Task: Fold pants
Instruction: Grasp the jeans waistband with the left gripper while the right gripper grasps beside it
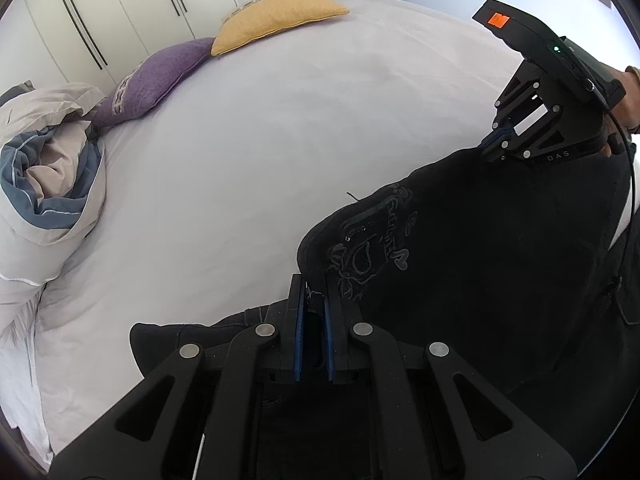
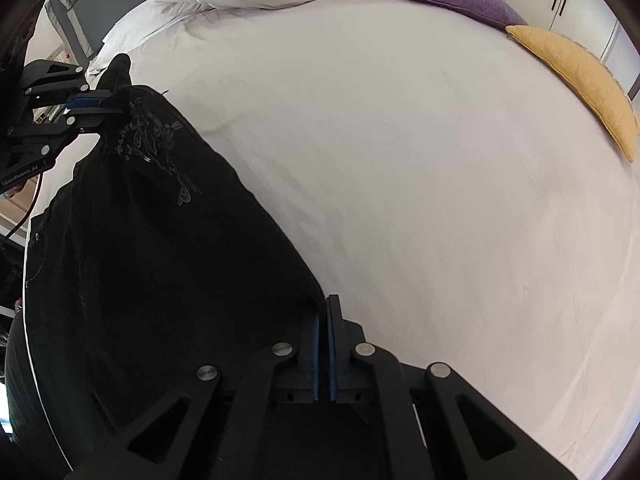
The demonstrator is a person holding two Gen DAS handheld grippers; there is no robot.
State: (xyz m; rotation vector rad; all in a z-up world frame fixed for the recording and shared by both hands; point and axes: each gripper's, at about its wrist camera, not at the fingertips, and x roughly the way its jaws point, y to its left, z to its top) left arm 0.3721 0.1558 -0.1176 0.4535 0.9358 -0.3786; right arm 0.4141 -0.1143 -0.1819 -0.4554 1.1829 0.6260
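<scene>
Black pants (image 1: 480,248) with grey embroidery on a pocket hang stretched between my two grippers above the white bed (image 1: 260,140). My left gripper (image 1: 314,292) is shut on one corner of the waistband. My right gripper (image 1: 494,138) shows at the upper right, shut on the other corner. In the right wrist view the pants (image 2: 152,248) fill the lower left, my right gripper (image 2: 323,312) pinches their edge, and my left gripper (image 2: 102,104) grips the far corner at the left.
A yellow pillow (image 1: 276,18) and a purple pillow (image 1: 156,80) lie at the far side of the bed. A bunched grey-and-blue duvet (image 1: 48,172) lies at the left. White wardrobe doors (image 1: 120,4) stand behind.
</scene>
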